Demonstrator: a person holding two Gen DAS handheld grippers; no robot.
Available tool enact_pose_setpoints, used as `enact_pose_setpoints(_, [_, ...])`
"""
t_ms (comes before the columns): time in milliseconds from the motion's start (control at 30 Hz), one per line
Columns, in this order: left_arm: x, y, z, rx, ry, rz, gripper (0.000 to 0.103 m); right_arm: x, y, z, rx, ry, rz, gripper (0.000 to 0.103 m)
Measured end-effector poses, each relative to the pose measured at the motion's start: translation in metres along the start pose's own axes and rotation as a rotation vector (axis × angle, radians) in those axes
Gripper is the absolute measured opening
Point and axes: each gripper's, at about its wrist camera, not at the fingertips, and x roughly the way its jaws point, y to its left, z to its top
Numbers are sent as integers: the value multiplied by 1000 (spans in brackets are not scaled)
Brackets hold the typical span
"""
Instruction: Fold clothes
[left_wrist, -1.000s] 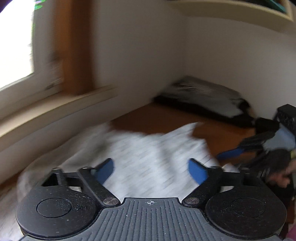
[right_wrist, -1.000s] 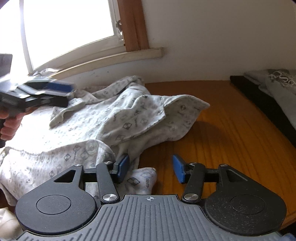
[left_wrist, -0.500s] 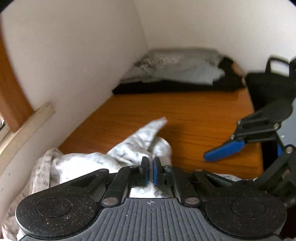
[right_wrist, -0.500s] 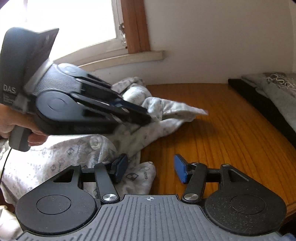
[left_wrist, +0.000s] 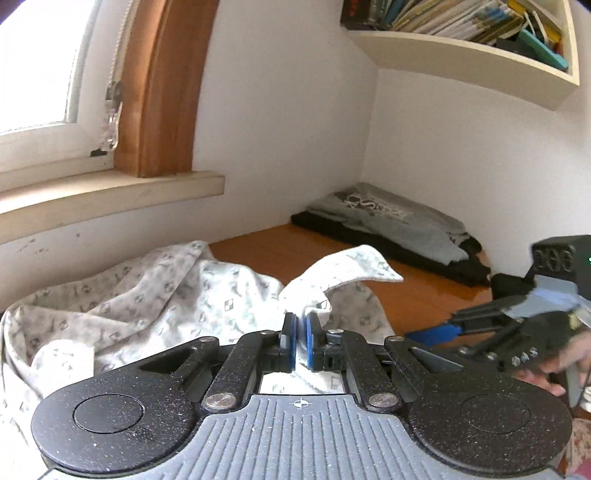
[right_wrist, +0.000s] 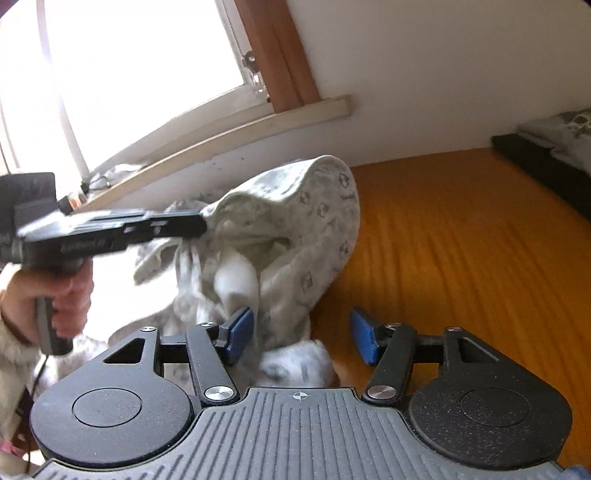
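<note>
- Lifted since a second ago: one fold of the patterned grey garment (right_wrist: 295, 236), then flat on the orange wooden counter (right_wrist: 461, 236), now hoisted into a hooded peak beside the window sill (left_wrist: 110, 192).
- Sprawled in a crumpled heap over the counter's window-side half, rest of garment not yet smoothed; judged an early step, lifting and spreading before any fold.
- Clamped nearly shut on a pinch of that cloth, left gripper (left_wrist: 298, 341), blue fingers (left_wrist: 289, 339) almost meeting with fabric between.
- Hovering low over the near hem, right gripper (right_wrist: 301, 334), fingers (right_wrist: 238, 334) about half spread and opening; cloth bunched between them, pads not pressing.
- Called for next, by this reading: closing the right fingers on the hem, then drawing both grips apart to stretch the cloth flat.
- Bare counter to the right for laying out, bounded far off by a folded clothes stack (left_wrist: 399, 229) in the corner.
- Hemmed in by wall and sill behind; bookshelf (left_wrist: 472, 48) overhead in the corner.
</note>
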Motion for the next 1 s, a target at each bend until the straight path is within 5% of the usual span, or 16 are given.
enact_pose_setpoints(300, [-11,2,-3,-10,-41,-13,5,27,5,18,-35,37,14,46])
enact_pose_setpoints(400, [-12,2,-3,-12,-44,-14,5,29,10,17,-64,50,1,17])
enact_pose_setpoints(500, [-8,0,-4,-5,-30,1,11,24,15,17,-114,24,-32,6])
enact_pose_setpoints(600, [-4,-4,-8,14,-7,23,34,-1,25,35,-224,-60,-178,5])
enact_pose_setpoints(800, [13,8,-18,-35,89,58,56,-50,37,78,-424,-183,-554,5])
enact_pose_setpoints(867, [16,13,-18,-49,113,64,59,-37,25,76,-476,-125,-677,5])
enact_pose_setpoints(1000, [20,15,-20,-48,139,93,67,-9,-24,56,-381,32,-648,13])
